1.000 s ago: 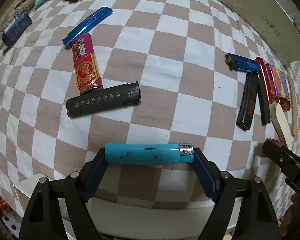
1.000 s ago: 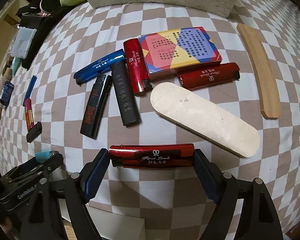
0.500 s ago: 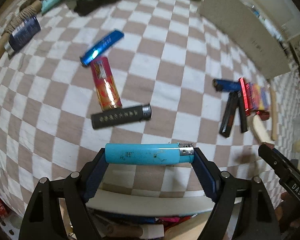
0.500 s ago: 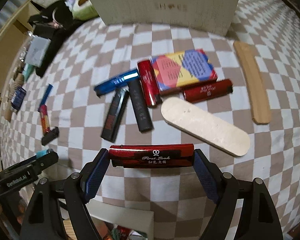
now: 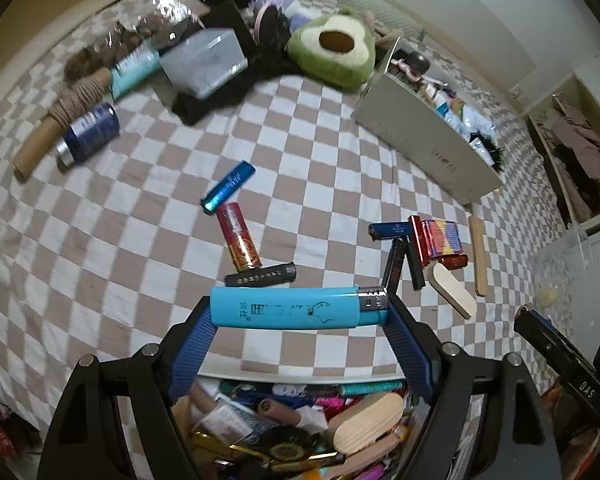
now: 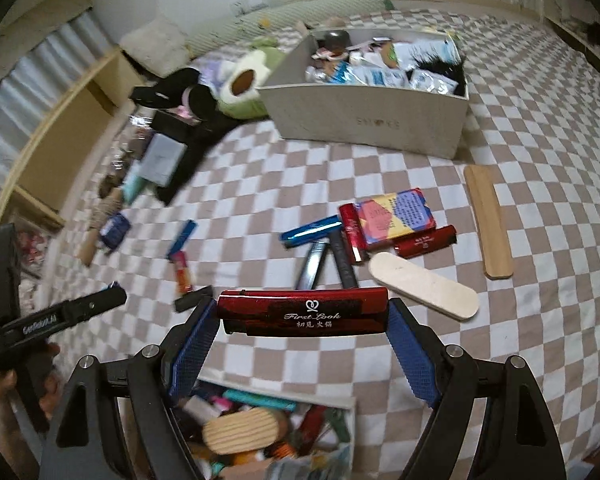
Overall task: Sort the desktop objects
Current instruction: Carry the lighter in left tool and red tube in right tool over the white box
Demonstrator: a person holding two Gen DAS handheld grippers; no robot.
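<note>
Lighters: left tongs [image 5: 300,314] clamp a cyan one, right tongs [image 6: 304,318] a red one, above a cluttered box [image 6: 300,402].

Dim, even indoor light with soft shadows; strong fisheye bending and dark corners, and motion blur smears clutter beyond the shoebox [image 6: 364,120].

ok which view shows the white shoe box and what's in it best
The right wrist view: the shoe box stands with its front wall facing the camera and its open top in sight, packed with packets and small items. The left wrist view shows the box only at a slant, mostly one wall, with just a strip of its contents behind.
</note>
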